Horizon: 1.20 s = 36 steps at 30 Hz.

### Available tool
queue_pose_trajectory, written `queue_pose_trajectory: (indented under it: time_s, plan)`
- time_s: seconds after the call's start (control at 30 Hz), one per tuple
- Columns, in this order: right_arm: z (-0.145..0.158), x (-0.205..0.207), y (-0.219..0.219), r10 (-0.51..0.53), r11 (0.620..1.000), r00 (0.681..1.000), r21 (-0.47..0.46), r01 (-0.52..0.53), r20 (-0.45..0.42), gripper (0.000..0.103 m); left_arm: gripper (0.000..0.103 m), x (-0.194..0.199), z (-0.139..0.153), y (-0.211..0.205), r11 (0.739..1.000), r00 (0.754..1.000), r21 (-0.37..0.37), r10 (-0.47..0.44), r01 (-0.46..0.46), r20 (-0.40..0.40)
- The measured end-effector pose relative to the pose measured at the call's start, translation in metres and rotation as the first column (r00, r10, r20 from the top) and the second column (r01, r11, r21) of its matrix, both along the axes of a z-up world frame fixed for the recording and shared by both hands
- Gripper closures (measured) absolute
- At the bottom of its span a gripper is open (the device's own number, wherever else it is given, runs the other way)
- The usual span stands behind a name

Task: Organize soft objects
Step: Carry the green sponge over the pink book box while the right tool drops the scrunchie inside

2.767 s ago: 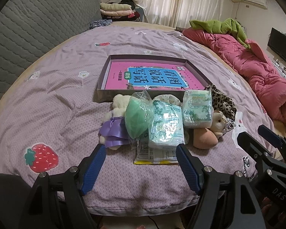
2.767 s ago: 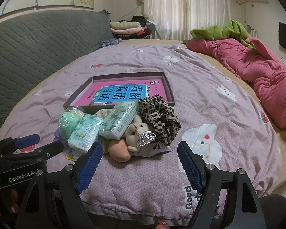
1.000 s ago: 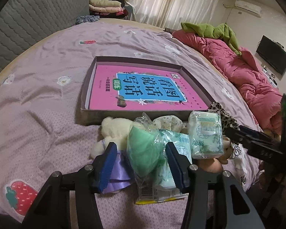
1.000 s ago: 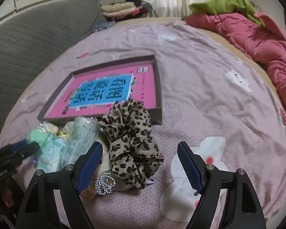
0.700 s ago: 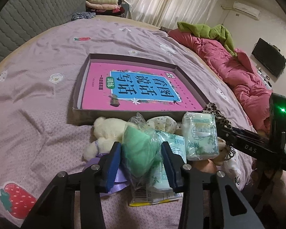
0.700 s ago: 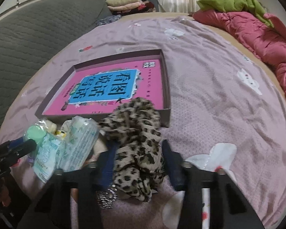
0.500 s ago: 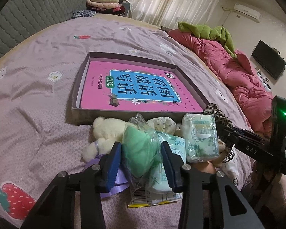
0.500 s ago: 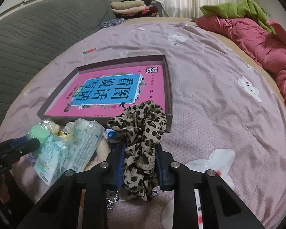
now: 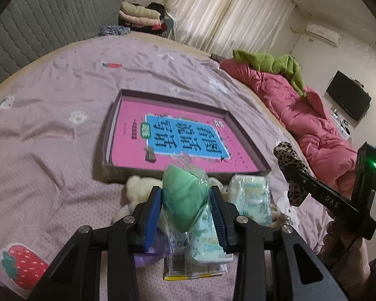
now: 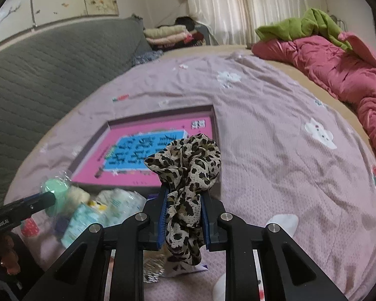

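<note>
Gripping a green sponge in clear wrap [image 9: 184,195], the left gripper [image 9: 185,215] has its blue pads [image 9: 151,215] pressed on both sides of it, low over the pile at the near edge of the bed. Right gripper [image 10: 183,215] is clamped on a leopard scrunchie [image 10: 188,175], raised off the bed, fabric bunching above the pads and hanging below; from the left wrist view it shows at far right [image 9: 292,173]. Under the left gripper: tissue packs [image 9: 250,197], a cream plush toy [image 9: 140,185] with purple cloth [image 9: 153,250], and a flat printed packet [image 9: 193,268], all touching or overlapping. Just behind the pile sits a shallow box [image 9: 107,135] with a pink and blue book [image 9: 178,140] lying flat inside. All of it is on the lilac bedspread [image 9: 50,130] with strawberry prints. Pink quilt [image 9: 308,115] with a green garment [image 9: 270,62] on top lies along the right side, well apart. Grey padded headboard [image 10: 42,75] at left, folded clothes [image 10: 168,33] stacked past the far end.
</note>
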State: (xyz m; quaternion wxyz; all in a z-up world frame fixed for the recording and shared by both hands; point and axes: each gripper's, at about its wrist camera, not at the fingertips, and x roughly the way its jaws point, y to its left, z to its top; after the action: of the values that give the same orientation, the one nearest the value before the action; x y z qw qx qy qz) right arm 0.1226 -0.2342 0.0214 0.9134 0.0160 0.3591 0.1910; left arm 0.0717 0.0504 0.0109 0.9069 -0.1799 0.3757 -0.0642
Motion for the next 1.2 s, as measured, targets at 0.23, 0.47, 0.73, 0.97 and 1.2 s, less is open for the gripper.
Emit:
queue_pose_trajectory:
  time_s: [0.23, 0.47, 0.73, 0.97, 1.2]
  plan:
    - [0.007, 0.005, 0.007, 0.003, 1.000, 1.000, 0.023, -0.003, 0.015, 0.080, 0.064, 0.013, 0.008, 0.012, 0.999, 0.998, 0.010, 0.047, -0.047, 0.034]
    - [0.009, 0.016, 0.017, 0.011, 1.000, 0.999, -0.002, -0.011, 0.044, 0.080, 0.064, 0.035, 0.011, 0.029, 0.995, 0.994, 0.028, 0.095, -0.097, 0.052]
    - [0.009, 0.036, 0.022, 0.020, 1.000, 0.999, -0.013, -0.019, 0.049, 0.080, 0.064, 0.056, 0.007, 0.036, 0.992, 0.992, 0.034, 0.122, -0.123, 0.034]
    - [0.004, 0.054, 0.033, 0.050, 0.998, 0.998, -0.031, -0.049, 0.036, 0.080, 0.064, 0.079, -0.006, 0.040, 0.991, 0.992, 0.042, 0.128, -0.128, -0.011]
    - [-0.012, 0.077, 0.046, 0.086, 0.995, 0.995, -0.056, -0.088, -0.040, 0.079, 0.064, 0.097, -0.019, 0.041, 0.989, 0.990, 0.071, 0.131, -0.127, -0.056]
